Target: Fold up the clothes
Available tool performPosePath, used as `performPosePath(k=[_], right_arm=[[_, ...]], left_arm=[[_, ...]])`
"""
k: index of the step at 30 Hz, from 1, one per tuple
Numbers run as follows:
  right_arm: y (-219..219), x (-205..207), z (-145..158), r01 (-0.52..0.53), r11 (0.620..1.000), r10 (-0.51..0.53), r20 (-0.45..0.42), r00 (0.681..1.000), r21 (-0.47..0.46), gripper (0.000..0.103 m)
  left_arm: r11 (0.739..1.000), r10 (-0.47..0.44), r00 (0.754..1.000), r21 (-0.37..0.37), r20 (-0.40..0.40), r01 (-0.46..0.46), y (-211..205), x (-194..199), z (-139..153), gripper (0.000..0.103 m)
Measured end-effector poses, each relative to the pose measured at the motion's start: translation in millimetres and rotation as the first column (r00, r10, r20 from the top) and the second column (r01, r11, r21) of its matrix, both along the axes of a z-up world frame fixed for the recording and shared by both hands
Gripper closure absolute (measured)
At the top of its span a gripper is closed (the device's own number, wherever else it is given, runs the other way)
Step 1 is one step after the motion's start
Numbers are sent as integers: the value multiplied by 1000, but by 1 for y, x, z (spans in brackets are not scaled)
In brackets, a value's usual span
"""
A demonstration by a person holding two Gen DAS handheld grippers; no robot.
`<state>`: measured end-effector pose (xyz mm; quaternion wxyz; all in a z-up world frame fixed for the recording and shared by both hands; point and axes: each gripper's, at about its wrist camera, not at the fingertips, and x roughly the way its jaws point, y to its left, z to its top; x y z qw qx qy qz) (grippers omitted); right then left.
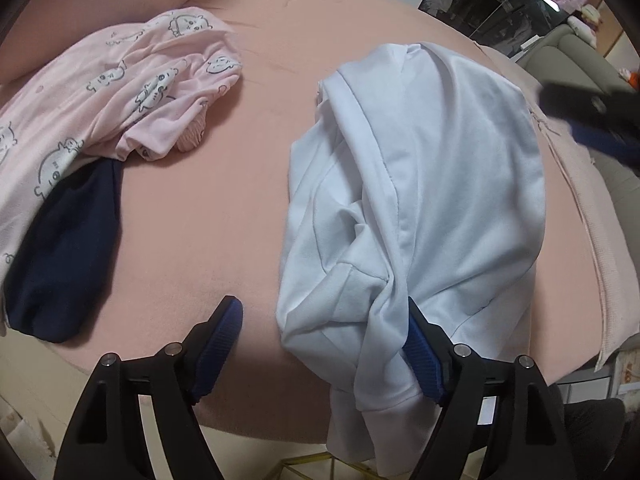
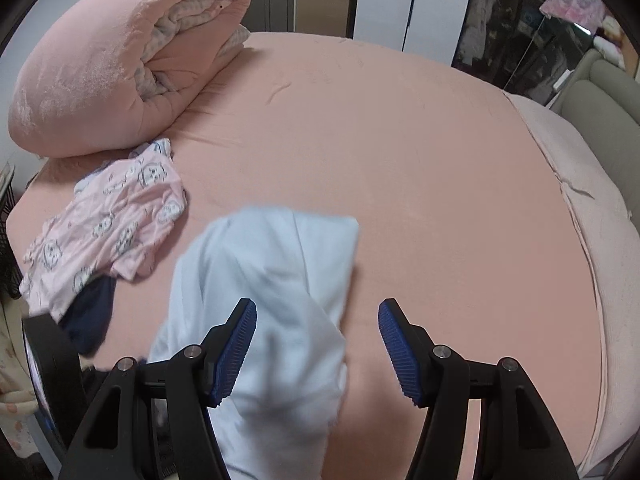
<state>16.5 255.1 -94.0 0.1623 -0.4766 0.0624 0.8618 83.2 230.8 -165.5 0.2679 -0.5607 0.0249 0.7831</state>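
The lower hem of the pale blue garment is cut off by the bottom edge of the left wrist view, and part of its bunched cloth is hidden behind the right finger of the left gripper. In the right wrist view the same garment is smeared by motion blur, so its seams cannot be made out. To the left of the pale blue garment, a dark navy garment is largely covered by the pink printed garment; its shape cannot be told. The pink printed garment is cropped by the left edge. The far right of the pale blue garment is met by a blurred dark object, cut off at the frame edge.
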Motion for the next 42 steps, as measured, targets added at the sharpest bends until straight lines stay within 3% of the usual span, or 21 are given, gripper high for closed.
performPosePath(k=[1, 6, 9, 21, 33, 38, 42], right_arm=[[-1, -7, -1, -8, 1000, 8, -7, 1000, -5, 66], [-9, -32, -18, -45, 998, 46, 49, 998, -34, 70], [-17, -37, -26, -77, 995, 81, 69, 994, -64, 70], [-34, -69, -61, -129, 991, 134, 168, 977, -36, 70], [-45, -123, -95, -174, 985, 170, 233, 957, -4, 60], [-39, -118, -89, -188, 981, 196, 211, 958, -55, 57], [-20, -97, -72, -153, 975, 178, 154, 972, -163, 53]], left_arm=[[1000, 0, 1000, 4, 4, 0, -1, -1, 0, 25], [1000, -2, 1000, 11, 2, 2, -3, -2, 3, 24], [1000, -9, 1000, 9, -9, 9, -3, -1, 4, 22], [999, -32, 999, 1, -44, 32, -4, -2, 13, 19], [999, -21, 996, -28, -85, 19, -4, -5, 24, 17], [1000, -14, 997, -1, -71, 14, -11, -10, 32, 17], [999, -16, 999, 38, -41, 18, -22, -14, 42, 18]])
